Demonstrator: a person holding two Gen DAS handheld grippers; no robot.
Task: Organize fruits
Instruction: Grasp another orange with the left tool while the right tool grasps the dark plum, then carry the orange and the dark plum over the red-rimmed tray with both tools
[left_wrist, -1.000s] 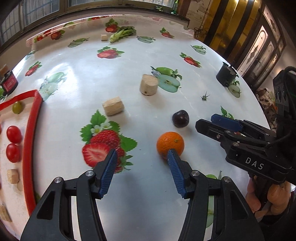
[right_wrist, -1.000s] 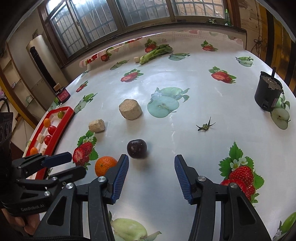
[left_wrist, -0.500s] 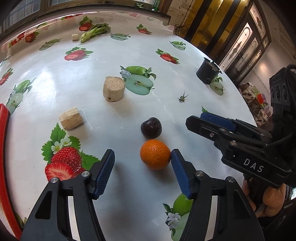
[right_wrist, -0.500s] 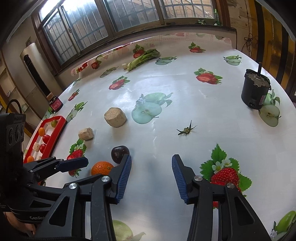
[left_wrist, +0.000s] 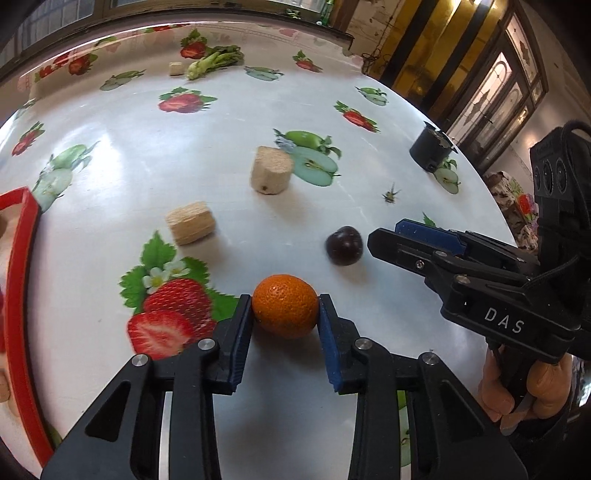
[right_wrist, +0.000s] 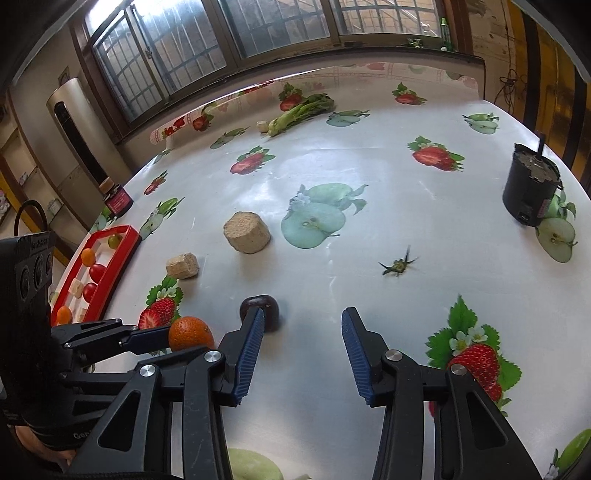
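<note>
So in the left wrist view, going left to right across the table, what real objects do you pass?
Red tray → small cork block → large cork cylinder → orange → dark plum → stem scrap → black cup.

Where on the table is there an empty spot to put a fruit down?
The widest bare patch lies between the black cup, the loose leafy stem and the vegetable. It is crowded near the orange, dark plum, the two beige blocks and the red tray.
</note>
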